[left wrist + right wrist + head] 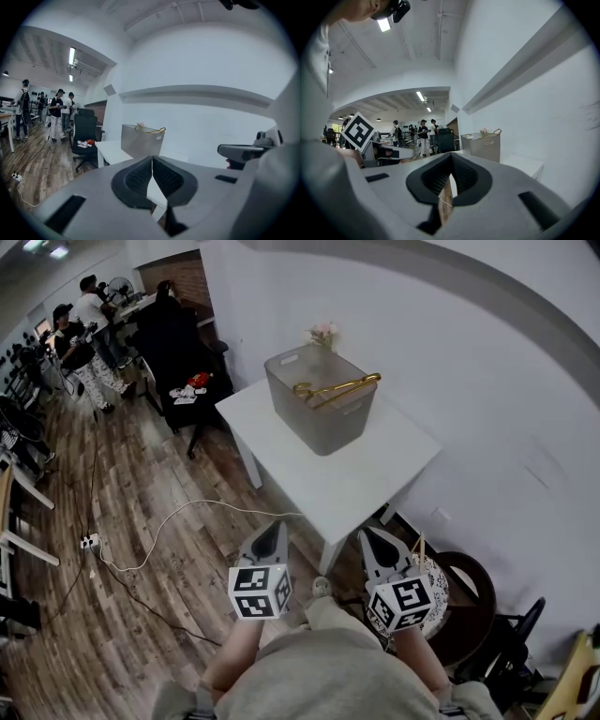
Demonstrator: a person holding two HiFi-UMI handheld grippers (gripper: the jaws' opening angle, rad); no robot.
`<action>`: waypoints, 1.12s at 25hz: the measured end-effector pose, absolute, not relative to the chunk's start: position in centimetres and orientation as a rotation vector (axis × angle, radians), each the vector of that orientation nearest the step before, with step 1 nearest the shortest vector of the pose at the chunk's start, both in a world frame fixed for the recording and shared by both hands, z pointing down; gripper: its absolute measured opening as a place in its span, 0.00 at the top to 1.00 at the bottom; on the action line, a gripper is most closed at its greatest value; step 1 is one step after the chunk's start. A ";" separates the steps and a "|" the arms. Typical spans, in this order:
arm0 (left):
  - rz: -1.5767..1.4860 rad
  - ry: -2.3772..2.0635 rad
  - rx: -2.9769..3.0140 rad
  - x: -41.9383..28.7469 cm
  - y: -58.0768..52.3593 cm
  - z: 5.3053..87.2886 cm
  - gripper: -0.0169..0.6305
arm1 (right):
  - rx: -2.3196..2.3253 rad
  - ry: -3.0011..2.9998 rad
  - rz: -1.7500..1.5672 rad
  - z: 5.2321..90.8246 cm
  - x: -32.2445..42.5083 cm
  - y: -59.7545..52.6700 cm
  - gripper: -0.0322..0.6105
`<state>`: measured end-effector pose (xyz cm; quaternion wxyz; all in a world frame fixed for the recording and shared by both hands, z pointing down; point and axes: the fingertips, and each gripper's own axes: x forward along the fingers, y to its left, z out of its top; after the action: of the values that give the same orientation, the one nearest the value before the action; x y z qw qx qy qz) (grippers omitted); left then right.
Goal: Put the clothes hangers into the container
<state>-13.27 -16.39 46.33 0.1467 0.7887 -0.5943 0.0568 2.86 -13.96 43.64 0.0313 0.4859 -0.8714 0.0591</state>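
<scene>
Head view: gold hangers lie in container.

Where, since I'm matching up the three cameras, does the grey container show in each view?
Head view: grey container at upper centre, standing on the white table.
Left gripper view: container just left of centre, at mid-height.
Right gripper view: container right of centre, a little below mid-height, small.
Shared landmark: the gold hanger resting across the container's open top, seen at its rim in all three views.
</scene>
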 end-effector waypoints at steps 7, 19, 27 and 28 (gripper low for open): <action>0.138 -1.708 2.262 -13.4 -15.7 46.4 0.96 | 1.497 -2.692 0.178 43.6 2.5 -13.2 0.95; 0.147 -1.714 2.269 -14.0 -16.1 46.4 0.96 | 1.503 -2.676 0.151 43.8 1.9 -13.3 0.95; 0.160 -1.686 2.279 -14.0 -16.2 46.7 0.96 | 1.513 -2.666 0.165 44.1 1.5 -13.3 0.95; 0.162 -1.682 2.279 -14.0 -16.3 46.7 0.96 | 1.515 -2.666 0.166 44.1 1.5 -13.4 0.95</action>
<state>-13.95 -16.25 46.75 0.1516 0.7940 -0.5861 0.0563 1.50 -13.35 44.14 0.0355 0.4930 -0.8676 0.0539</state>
